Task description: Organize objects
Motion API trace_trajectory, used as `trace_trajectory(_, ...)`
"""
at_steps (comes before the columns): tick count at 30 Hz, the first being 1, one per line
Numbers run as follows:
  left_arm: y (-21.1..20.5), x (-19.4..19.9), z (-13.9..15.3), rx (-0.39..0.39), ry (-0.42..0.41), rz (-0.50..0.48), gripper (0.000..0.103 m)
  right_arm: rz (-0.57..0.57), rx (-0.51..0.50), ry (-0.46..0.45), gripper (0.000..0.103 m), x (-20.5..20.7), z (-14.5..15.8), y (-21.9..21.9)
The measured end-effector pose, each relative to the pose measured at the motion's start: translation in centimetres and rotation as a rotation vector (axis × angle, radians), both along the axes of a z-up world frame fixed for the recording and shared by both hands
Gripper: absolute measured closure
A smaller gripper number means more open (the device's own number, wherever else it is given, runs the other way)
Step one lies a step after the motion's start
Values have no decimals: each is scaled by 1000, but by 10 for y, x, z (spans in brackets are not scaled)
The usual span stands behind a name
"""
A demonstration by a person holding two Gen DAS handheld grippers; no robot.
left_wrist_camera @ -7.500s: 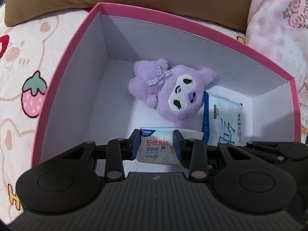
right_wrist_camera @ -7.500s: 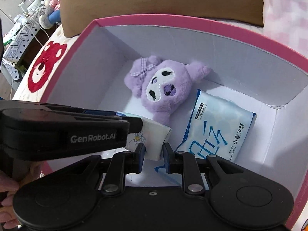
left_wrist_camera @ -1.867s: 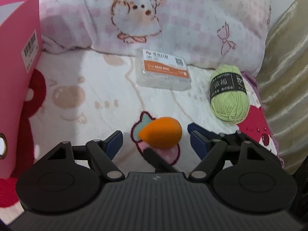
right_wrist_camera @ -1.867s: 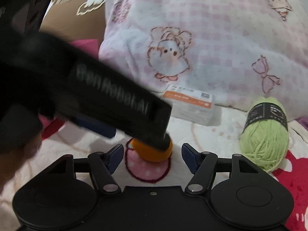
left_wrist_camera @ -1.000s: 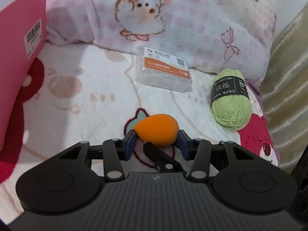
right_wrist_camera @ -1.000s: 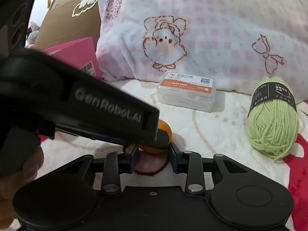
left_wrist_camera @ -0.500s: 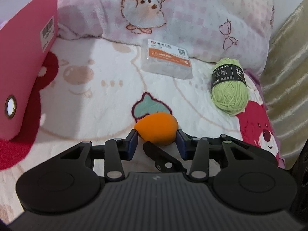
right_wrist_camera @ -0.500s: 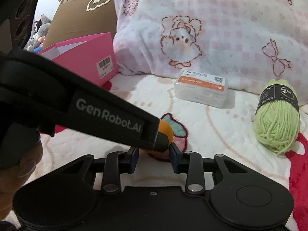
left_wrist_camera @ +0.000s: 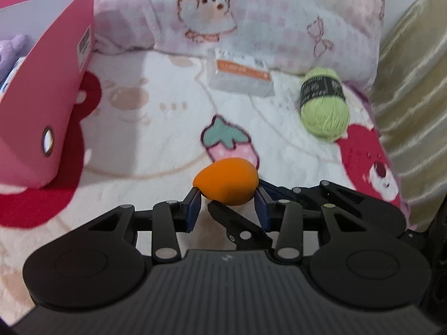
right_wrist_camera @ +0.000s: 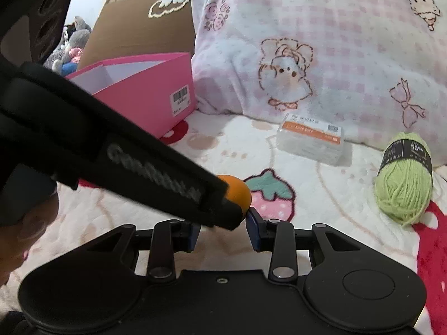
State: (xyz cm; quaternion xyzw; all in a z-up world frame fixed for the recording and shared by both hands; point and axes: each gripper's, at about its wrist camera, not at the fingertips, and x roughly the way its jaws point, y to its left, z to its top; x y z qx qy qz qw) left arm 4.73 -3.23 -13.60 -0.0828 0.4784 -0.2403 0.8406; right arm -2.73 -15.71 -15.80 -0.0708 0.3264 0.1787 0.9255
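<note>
My left gripper (left_wrist_camera: 226, 201) is shut on an orange egg-shaped sponge (left_wrist_camera: 226, 181) and holds it above the printed blanket. The sponge also shows in the right wrist view (right_wrist_camera: 237, 191), where my right gripper (right_wrist_camera: 223, 231) sits around the left gripper's tip, its fingers narrowed on the same spot. The pink box (left_wrist_camera: 42, 106) stands at the left, with a purple plush (left_wrist_camera: 14, 48) inside it. The box also shows in the right wrist view (right_wrist_camera: 151, 89). A green yarn ball (left_wrist_camera: 324, 109) and a clear packet with an orange label (left_wrist_camera: 240, 75) lie on the blanket.
A pink checked pillow (left_wrist_camera: 251, 14) lies along the back. A beige curtain (left_wrist_camera: 413, 83) hangs at the right. A brown cardboard box (right_wrist_camera: 134, 25) stands behind the pink box. The yarn (right_wrist_camera: 405, 176) and packet (right_wrist_camera: 311, 136) lie ahead of the right gripper.
The left gripper closed on the orange sponge and lifted it off the strawberry print. Both grippers have drawn back and left, bringing the pink box further into view.
</note>
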Motion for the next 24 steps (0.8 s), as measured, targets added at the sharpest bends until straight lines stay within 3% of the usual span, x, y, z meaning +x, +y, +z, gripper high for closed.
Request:
trace_trajectory(6,14,-13,-4,-27,80,23,64,25,-29,-28,62,-19,9,17)
trace_trajectory(15,18,-15,-12,48,129,-6,64,61,-23,40,59,-16,1,19)
trace_trajectory(18,21,-11,-16,93,151,-55,59,56,-12,74,48,-13,-5,19)
trace_trajectory(22,33,-8,-11,98,118,-50,48,45,-8,23,30,-12,-3,18)
trace_trajectory(24,39,-7,-9,85,97,-38,46,47,16,16,27,-9,-3,14)
